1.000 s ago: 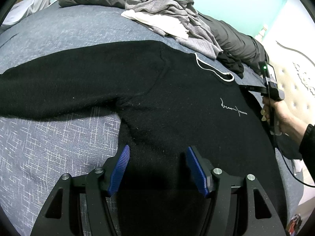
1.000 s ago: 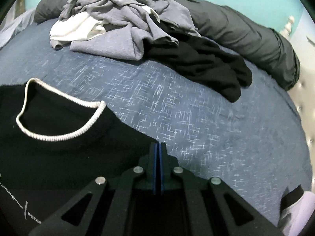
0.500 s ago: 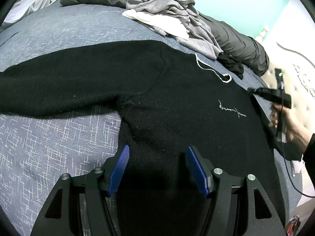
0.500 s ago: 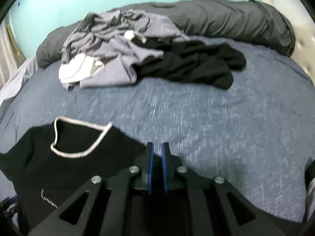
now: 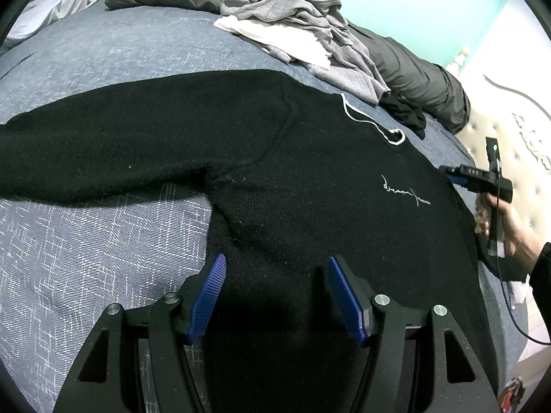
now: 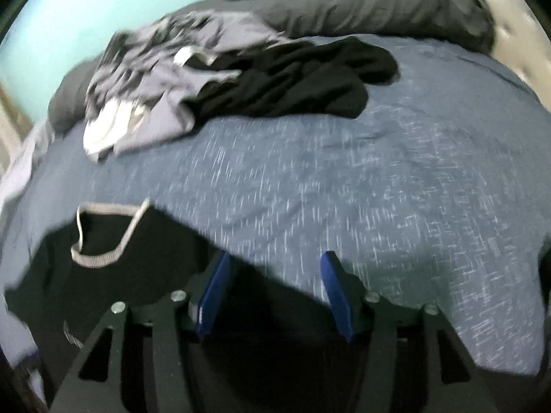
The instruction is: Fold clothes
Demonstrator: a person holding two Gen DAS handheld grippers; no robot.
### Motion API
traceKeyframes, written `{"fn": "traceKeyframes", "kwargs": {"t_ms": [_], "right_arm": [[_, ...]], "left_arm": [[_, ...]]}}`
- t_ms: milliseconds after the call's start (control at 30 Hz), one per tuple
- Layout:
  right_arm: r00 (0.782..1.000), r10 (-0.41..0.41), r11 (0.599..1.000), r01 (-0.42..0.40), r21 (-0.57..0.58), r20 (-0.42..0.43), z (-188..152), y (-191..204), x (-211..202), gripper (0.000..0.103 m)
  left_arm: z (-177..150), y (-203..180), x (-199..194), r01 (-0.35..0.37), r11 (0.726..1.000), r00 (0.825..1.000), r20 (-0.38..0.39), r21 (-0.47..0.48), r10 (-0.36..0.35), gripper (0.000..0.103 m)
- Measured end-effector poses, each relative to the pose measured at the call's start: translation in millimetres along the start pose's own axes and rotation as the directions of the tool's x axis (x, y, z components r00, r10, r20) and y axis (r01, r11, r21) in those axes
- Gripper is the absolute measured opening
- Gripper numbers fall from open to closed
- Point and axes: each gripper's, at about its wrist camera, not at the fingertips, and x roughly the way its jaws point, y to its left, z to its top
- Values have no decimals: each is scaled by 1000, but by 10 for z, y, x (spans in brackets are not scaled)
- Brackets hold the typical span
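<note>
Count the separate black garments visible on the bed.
2. A black sweater lies spread flat on the blue bedspread; a crumpled black garment lies beside the grey clothes heap. That heap may hide more.

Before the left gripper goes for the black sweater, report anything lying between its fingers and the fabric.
Nothing visible blocks it. The left gripper is open over the black sweater, with only bare knit between the pads. The pile of grey clothes lies well beyond the collar, on the blue bedspread.
</note>
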Motion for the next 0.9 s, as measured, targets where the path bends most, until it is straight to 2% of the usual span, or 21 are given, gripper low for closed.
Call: {"fn": "traceKeyframes", "kwargs": {"t_ms": [33,67,133,167,200,267,367,500,667,767,900], "right_arm": [[1000,11,1000,-11,-13,-14,-41,6,24,52],[999,23,999,-23,-24,-26,-83,9,49,45],[999,27,998,-29,-49,-43,-148,24,87,27],[999,5,998,-8,-59,-46,-153,33,104,6],[999,-4,998,2,-57,-39,-166,23,93,3],[1000,-5,999,6,-53,9,-166,2,-3,2],[993,-55,998,57,-16,100,-93,-74,-169,2],[989,-131,991,133,-24,70,-28,-50,-22,2],[986,-163,986,164,-22,21,27,-65,207,2],[981,-183,983,184,2,62,54,-146,79,4],[984,-133,989,123,85,121,-1,-342,-284,4]], "left_arm": [[2,0,2,0,1000,1000,0,0,0,66],[4,0,4,0,1000,1000,0,0,0,66],[7,-1,8,-1,1000,1000,-1,0,1,66],[9,-1,10,-1,1000,1000,-1,0,1,66],[8,0,12,-1,1000,1000,-1,1,1,66],[6,0,14,-2,1000,1000,-1,3,2,66],[0,1,12,-3,1000,1000,-1,6,3,66],[-5,14,13,-3,1000,1000,-1,7,3,66],[0,12,24,-3,1000,1000,-3,7,3,66],[-1,4,24,-3,1000,1000,-3,8,3,66],[2,0,10,0,1000,1000,-1,-2,0,67]]}}
